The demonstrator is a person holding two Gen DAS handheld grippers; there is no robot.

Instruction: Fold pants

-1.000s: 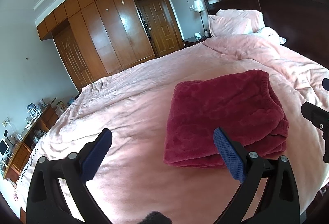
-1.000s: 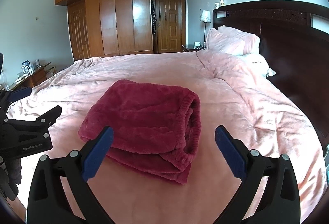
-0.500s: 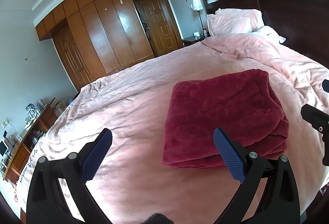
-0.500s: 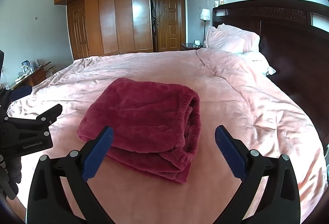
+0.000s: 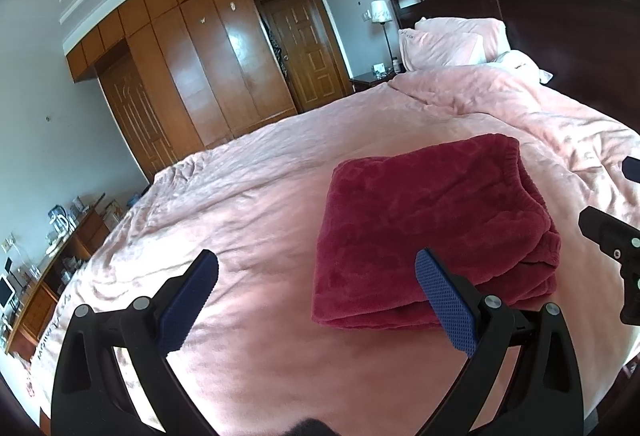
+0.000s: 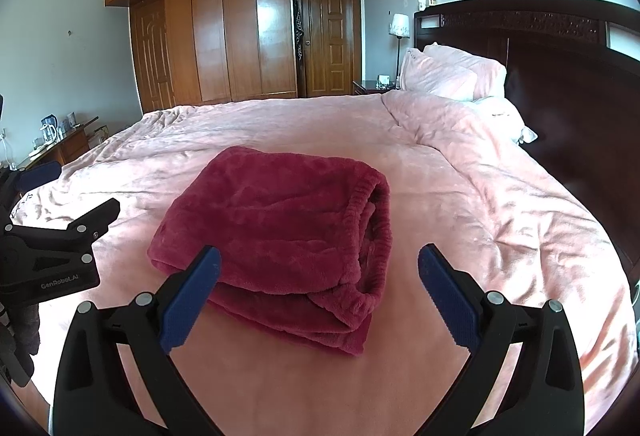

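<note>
No real shift since prior frame; maroon fleece pants (image 6: 276,232) folded, waistband rightward; both jaws wide, empty.

Home bedroom, pink-covered bed (image 6: 500,204), pillows (image 6: 448,76), wooden wardrobe (image 6: 224,36)

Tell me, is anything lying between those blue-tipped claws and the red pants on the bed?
Nothing visible does. The folded red pants lie alone on the pink bedspread, and only bare bedspread separates them from the open right gripper and the open left gripper. Neither gripper is touching the fabric.
</note>
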